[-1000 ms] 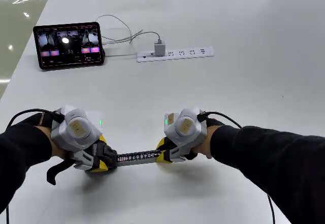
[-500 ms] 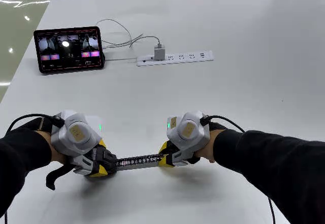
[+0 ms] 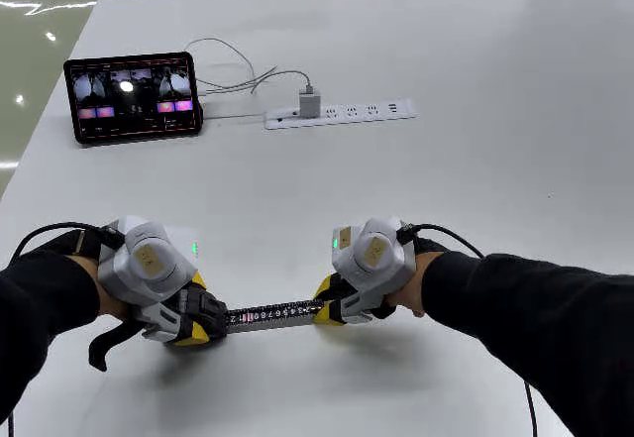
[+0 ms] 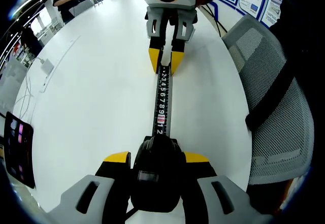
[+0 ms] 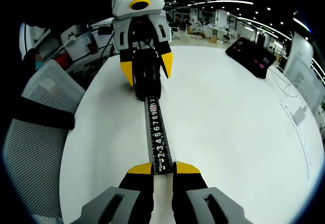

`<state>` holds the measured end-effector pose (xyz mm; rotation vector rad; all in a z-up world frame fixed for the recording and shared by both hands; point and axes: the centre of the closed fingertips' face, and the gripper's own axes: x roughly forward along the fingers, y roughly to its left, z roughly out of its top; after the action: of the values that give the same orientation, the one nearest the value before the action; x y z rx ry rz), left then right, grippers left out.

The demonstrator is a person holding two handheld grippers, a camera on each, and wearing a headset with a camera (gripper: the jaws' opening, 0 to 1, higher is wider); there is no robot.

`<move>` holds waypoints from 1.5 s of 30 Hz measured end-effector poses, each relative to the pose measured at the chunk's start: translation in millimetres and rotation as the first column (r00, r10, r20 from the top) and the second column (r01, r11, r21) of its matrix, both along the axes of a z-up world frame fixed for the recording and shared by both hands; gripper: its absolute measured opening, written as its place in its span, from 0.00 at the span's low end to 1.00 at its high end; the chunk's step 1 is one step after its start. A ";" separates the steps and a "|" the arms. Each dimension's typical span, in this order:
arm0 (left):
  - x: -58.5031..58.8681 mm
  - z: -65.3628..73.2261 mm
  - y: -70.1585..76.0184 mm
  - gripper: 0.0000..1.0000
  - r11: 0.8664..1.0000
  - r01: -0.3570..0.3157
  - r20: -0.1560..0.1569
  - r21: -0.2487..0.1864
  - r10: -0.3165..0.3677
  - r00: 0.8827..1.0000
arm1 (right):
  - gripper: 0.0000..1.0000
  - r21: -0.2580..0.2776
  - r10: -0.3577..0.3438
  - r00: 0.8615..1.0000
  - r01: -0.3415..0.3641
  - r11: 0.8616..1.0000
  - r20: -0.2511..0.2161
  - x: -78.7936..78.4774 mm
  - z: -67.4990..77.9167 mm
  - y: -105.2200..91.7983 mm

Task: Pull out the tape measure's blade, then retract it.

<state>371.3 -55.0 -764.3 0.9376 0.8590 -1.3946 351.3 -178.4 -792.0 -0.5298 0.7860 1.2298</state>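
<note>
The black tape measure case (image 4: 156, 172) sits between the yellow-tipped fingers of my left gripper (image 3: 195, 316), which is shut on it low on the white table. Its black blade with white numerals (image 3: 275, 313) (image 4: 162, 99) (image 5: 155, 135) stretches out flat just above the table to my right gripper (image 3: 328, 310). That gripper is shut on the blade's end (image 5: 160, 167). In the left gripper view the right gripper (image 4: 165, 61) faces me at the far end of the blade; in the right gripper view the left gripper (image 5: 144, 71) holds the case opposite.
A tablet with a lit screen (image 3: 132, 96) stands at the back left. A white power strip (image 3: 342, 113) with a plugged charger and cables lies behind the middle. Grey mesh office chair (image 4: 277, 107) stands beside the table's near edge. Bare white tabletop (image 3: 475, 160) stretches to the right.
My right gripper has moved right, drawing more blade out of the case. The left gripper holds the case in about the same spot.
</note>
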 end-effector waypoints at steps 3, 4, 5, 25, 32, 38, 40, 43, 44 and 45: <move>0.2 -0.1 0.0 0.33 1.000 -0.001 0.000 0.000 0.001 1.000 | 0.08 -0.002 0.009 1.000 -0.009 1.000 0.006 -0.3 0.0 -1.7; 0.3 -0.1 0.0 0.33 1.000 -0.001 0.000 0.000 0.001 1.000 | 0.08 -0.003 0.012 1.000 -0.012 1.000 0.008 -0.2 0.1 -1.9; 0.6 -0.4 0.1 0.33 1.000 -0.002 0.000 -0.001 0.002 1.000 | 0.08 -0.005 0.011 1.000 -0.011 1.000 0.007 -0.2 0.1 -2.4; -0.4 -0.8 -0.1 0.33 1.000 -0.003 0.001 0.002 0.003 1.000 | 0.08 0.001 -0.012 1.000 0.012 1.000 -0.007 -1.0 -0.1 -10.9; -0.9 -0.6 -0.3 0.33 1.000 -0.003 0.002 0.002 0.003 1.000 | 0.08 -0.001 -0.013 1.000 0.013 1.000 -0.004 -1.2 0.1 -13.2; -0.4 -1.2 -0.3 0.33 1.000 -0.001 0.004 0.001 0.001 1.000 | 0.08 -0.001 -0.016 1.000 0.016 1.000 -0.008 -2.3 0.2 -15.8; -0.5 -1.2 -0.3 0.33 1.000 -0.001 0.003 0.001 0.001 1.000 | 0.08 -0.003 -0.016 1.000 0.016 1.000 -0.007 -2.7 0.1 -16.6; 0.1 -1.5 0.1 0.33 1.000 -0.001 0.003 0.002 0.001 1.000 | 0.08 -0.003 -0.018 1.000 0.018 1.000 -0.009 -3.1 0.2 -17.8; 0.2 -1.6 0.1 0.33 1.000 -0.001 0.003 0.001 0.001 1.000 | 0.08 -0.004 -0.019 1.000 0.019 1.000 -0.009 -3.0 0.0 -18.5; 0.2 -1.6 0.1 0.33 1.000 -0.001 0.003 0.001 0.001 1.000 | 0.08 -0.003 -0.020 1.000 0.020 1.000 -0.010 -3.0 0.0 -18.9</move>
<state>371.5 -54.9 -765.9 0.9402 0.8579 -1.3915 348.3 -197.2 -792.0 -0.5175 0.8005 1.2140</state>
